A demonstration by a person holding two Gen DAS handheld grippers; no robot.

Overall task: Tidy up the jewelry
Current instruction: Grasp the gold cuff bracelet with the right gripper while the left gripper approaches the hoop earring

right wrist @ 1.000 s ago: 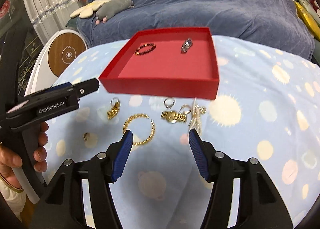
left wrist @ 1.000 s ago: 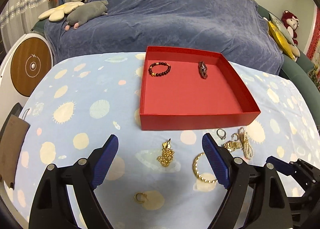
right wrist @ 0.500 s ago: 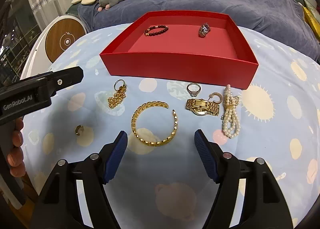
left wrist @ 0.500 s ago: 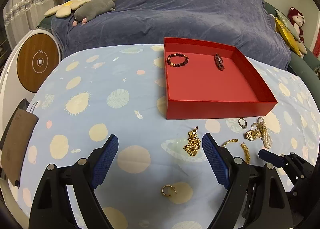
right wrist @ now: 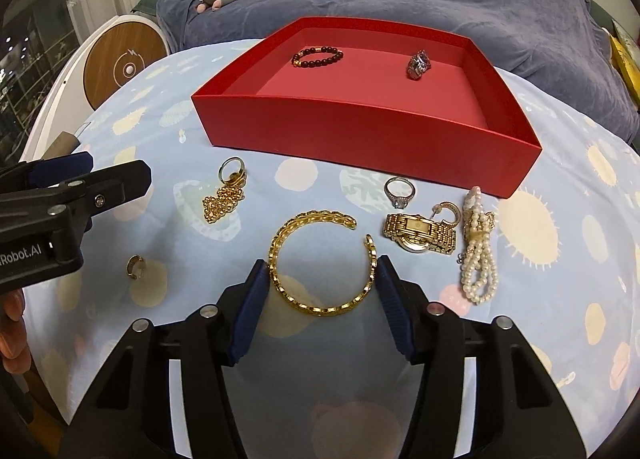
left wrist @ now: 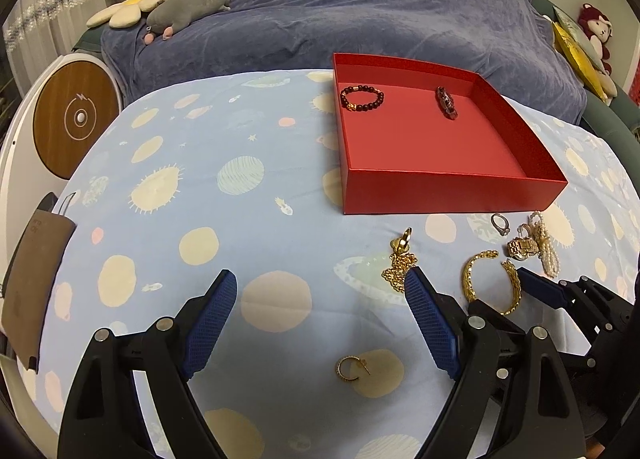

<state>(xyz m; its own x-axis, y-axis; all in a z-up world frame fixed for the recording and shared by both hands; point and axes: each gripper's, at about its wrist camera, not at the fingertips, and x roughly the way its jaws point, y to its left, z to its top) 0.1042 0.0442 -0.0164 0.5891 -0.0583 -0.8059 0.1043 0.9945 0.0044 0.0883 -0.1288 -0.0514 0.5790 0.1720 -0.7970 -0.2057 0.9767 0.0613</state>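
- One red box (right wrist: 360, 139) stands on the spotted blue cloth (left wrist: 200, 187), and two pieces lie inside near its far wall: one dark beaded bracelet (right wrist: 317, 57) and one dark-and-silver linked piece (right wrist: 418, 63), well apart from each other.
- Seven pieces lie loose on the cloth in front of the box.
- One gold cuff bracelet (right wrist: 320, 259) lies nearest the right gripper (right wrist: 320, 279); its open ends point toward the box.
- The right gripper's jaws are spread, one blue pad (right wrist: 250, 311) at each side of the cuff. Whether the pads touch the cuff cannot be told; nothing is grasped.
- One gold chain with a ring-shaped clasp (right wrist: 226, 199) lies to the left of the cuff.
- One silver ring with a stone (right wrist: 399, 193) sits just before the box wall.
- One gold watch (right wrist: 420, 233) lies beside one pearl strand (right wrist: 478, 247), with one gold hoop earring (right wrist: 448, 211) between them, toward the box.
- A second small gold hoop (left wrist: 351, 367) lies apart from the rest, between the spread fingers of the left gripper (left wrist: 320, 319), which is released and holds nothing.
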